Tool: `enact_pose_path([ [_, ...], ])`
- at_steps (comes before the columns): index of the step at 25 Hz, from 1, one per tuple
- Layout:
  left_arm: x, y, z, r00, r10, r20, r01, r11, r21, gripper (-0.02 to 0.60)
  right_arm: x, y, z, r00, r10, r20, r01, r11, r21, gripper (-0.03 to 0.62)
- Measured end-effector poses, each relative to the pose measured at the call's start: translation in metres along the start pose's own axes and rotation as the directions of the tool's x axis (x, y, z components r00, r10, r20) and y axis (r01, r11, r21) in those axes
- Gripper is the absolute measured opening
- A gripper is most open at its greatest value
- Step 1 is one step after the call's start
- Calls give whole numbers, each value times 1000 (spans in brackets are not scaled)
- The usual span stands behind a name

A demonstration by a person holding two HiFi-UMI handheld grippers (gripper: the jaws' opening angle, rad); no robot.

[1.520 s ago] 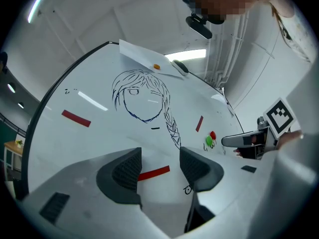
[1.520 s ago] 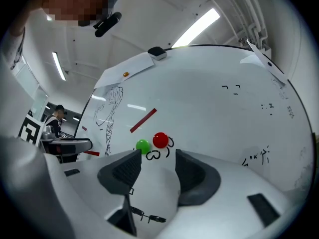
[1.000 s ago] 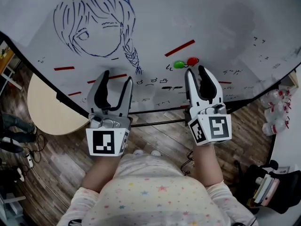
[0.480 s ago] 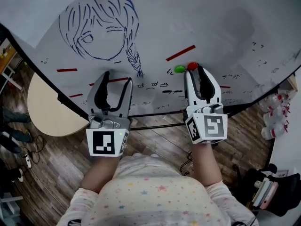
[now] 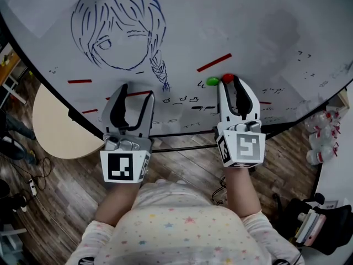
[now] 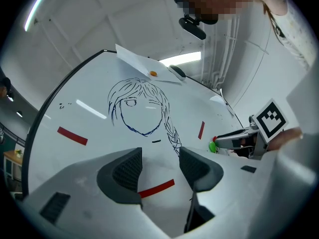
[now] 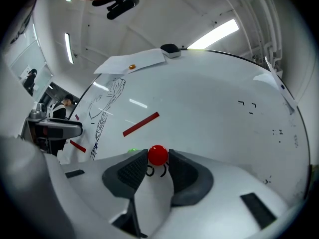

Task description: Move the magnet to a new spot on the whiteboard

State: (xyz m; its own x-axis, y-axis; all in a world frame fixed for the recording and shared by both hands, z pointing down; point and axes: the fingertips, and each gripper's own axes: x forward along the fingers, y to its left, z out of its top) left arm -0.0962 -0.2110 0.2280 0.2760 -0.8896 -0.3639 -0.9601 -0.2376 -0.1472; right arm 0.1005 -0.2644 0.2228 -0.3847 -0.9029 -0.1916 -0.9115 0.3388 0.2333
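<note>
A round red magnet (image 5: 227, 78) (image 7: 158, 155) sticks low on the whiteboard (image 5: 248, 21), with a green magnet (image 5: 212, 81) (image 6: 213, 146) just to its left. My right gripper (image 5: 229, 83) (image 7: 158, 160) is at the board, open; the red magnet sits between its fingertips in a gap barely wider than itself. Whether the pads press on it is not visible. My left gripper (image 5: 135, 93) (image 6: 160, 159) hovers open and empty near the board's lower edge, over a red strip (image 6: 156, 188).
A blue line drawing of a girl's head (image 5: 118, 32) fills the board's upper left, with several red strips (image 5: 214, 62) around it. Below the board are a round beige table (image 5: 52, 120), a wooden floor, bottles (image 5: 320, 142) and a bag (image 5: 314, 220).
My right gripper has moved forward to the board until the red magnet lies between its fingertips. Its jaw width looks the same. The left gripper has barely moved.
</note>
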Motion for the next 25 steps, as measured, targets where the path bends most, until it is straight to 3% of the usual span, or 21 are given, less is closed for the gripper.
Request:
enact_pose_path([
  [25, -4, -6, -9, 1000, -13, -26, 13, 1000, -17, 212, -4, 1, 0, 1000, 3, -13, -3, 1000, 20, 118],
])
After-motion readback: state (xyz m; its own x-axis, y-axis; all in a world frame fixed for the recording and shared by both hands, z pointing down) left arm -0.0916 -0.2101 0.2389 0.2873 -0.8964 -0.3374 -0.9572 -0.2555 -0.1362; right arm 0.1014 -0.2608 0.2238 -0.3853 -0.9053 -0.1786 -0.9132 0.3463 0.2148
